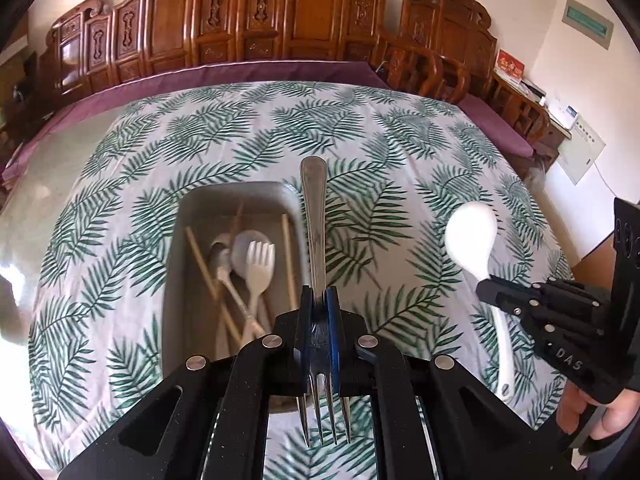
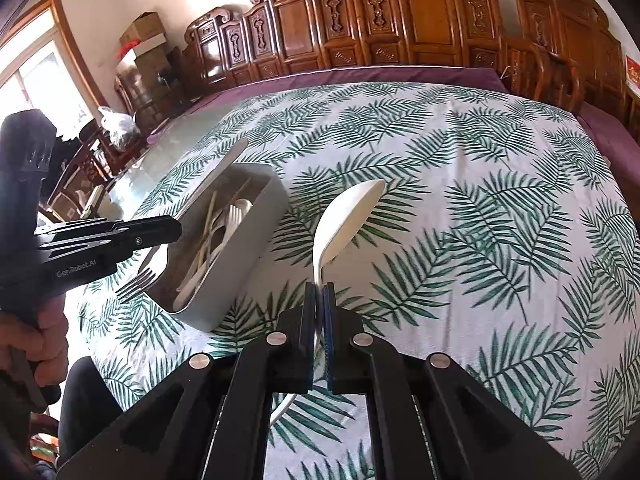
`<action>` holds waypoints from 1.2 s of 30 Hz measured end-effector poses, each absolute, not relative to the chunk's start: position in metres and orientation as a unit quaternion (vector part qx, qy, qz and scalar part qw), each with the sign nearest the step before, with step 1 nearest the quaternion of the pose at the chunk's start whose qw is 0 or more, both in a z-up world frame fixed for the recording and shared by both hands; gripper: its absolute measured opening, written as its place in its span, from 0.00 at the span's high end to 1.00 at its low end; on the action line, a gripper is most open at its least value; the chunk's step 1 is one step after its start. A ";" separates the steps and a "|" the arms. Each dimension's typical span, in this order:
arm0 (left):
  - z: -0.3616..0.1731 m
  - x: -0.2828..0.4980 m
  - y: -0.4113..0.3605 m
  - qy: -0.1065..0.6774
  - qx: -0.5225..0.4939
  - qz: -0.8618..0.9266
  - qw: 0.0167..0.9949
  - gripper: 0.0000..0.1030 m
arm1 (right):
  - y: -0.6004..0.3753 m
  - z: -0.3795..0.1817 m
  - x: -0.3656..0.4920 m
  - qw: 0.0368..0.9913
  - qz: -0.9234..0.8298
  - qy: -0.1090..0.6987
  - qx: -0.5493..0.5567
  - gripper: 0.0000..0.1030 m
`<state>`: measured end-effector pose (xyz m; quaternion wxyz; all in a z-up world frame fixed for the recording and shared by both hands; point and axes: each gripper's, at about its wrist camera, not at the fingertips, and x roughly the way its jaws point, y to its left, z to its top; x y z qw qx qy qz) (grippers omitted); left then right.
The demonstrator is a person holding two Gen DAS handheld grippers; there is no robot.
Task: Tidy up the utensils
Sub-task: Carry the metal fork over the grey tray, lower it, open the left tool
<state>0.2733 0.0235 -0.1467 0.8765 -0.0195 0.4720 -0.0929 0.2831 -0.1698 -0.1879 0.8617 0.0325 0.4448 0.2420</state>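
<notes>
My left gripper (image 1: 319, 294) is shut on a metal fork (image 1: 316, 216); its handle points away over the table and its tines hang back toward the camera. The fork hovers at the right rim of a grey box (image 1: 236, 194) that holds chopsticks, a white plastic fork (image 1: 259, 266) and spoons. My right gripper (image 2: 319, 288) is shut on a white spoon (image 2: 348, 216), bowl raised ahead of the fingers. In the right wrist view the grey box (image 2: 256, 248) lies to the left, and the left gripper (image 2: 172, 228) hangs over its near end with the metal fork's tines (image 2: 140, 280) showing beneath.
A palm-leaf cloth (image 1: 360, 132) covers the table, with a purple cloth (image 1: 240, 76) beyond it. Carved wooden chairs (image 1: 256, 16) line the far side. A hand (image 2: 36, 332) grips the left tool's handle. A glass tabletop (image 2: 168, 148) shows left of the cloth.
</notes>
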 end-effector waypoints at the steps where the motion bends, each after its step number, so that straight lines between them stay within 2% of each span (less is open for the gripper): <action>1: -0.148 0.273 0.027 0.473 -0.018 -0.090 0.876 0.94 | -0.167 -0.188 0.284 0.861 0.243 0.445 0.031 0.95; 27: -0.212 0.302 0.079 0.523 -0.031 -0.052 0.850 0.94 | -0.139 -0.194 0.294 0.852 0.256 0.456 0.017 0.95; 36: -0.213 0.306 0.087 0.522 -0.041 -0.050 0.851 0.94 | -0.128 -0.190 0.296 0.851 0.261 0.456 0.012 0.95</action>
